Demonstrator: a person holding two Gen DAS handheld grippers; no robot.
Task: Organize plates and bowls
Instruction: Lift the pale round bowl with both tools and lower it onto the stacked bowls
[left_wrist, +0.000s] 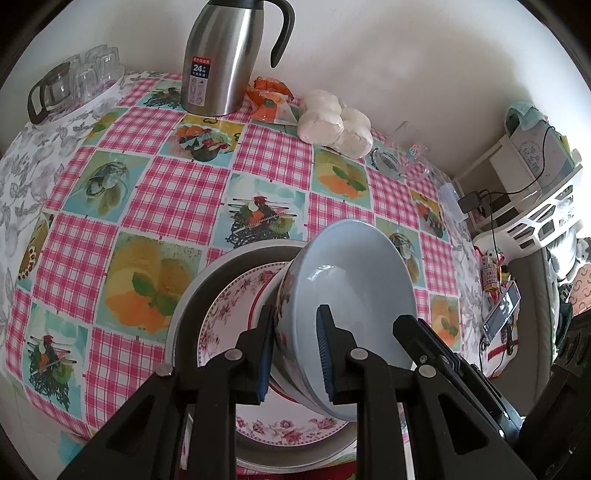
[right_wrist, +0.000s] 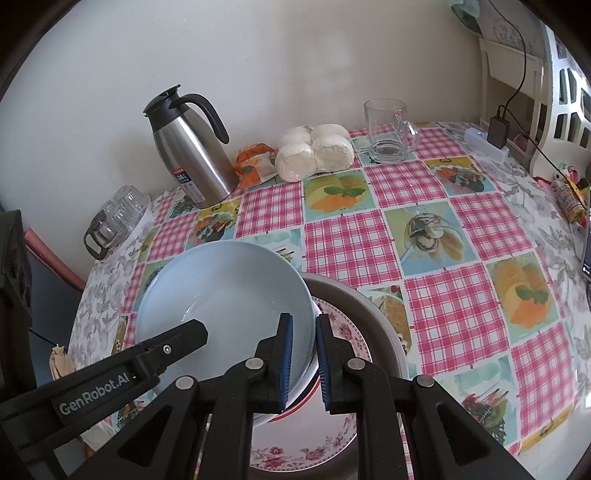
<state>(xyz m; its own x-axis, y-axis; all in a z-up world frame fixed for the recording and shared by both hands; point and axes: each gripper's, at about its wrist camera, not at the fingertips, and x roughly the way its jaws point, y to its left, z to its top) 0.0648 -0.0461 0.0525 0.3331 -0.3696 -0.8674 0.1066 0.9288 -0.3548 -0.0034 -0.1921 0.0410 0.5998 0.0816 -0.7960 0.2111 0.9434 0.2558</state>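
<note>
The left gripper (left_wrist: 295, 354) is clamping the wall of the pale blue bowl (left_wrist: 354, 295): one blue pad is pressing the flowered outside, the other is pressing the plain inside. In the right wrist view the right gripper (right_wrist: 303, 363) is clamping the same bowl (right_wrist: 225, 302) at another part of its rim, again with one pad inside and one outside. Each gripper is showing in the other's view as a black arm reaching the bowl: the right one (left_wrist: 436, 343) at the bowl's right edge, the left one (right_wrist: 162, 350) lying across the bowl's lower left.

The bowl is tilting on its side, its opening facing toward the right in the left wrist view. It is sitting over a flowered plate (left_wrist: 229, 317) with a red ring, and that plate is lying inside a wide grey basin (left_wrist: 192, 295). Whether the bowl's base is touching the plate cannot be told.

The basin is resting on a table (left_wrist: 177, 184) covered with a pink checked cloth printed with food pictures. Farther back, near the wall, a steel jug (left_wrist: 221, 62) with a black handle is standing upright. Beside it are lying an orange packet (left_wrist: 271, 98) and a bag of white buns (left_wrist: 336, 123). A clear glass mug (right_wrist: 388, 129) is standing to the right of the buns. At the left edge, a group of drinking glasses (left_wrist: 96, 72) and a small glass pot (left_wrist: 51, 90) are sitting on a white tray.
</note>
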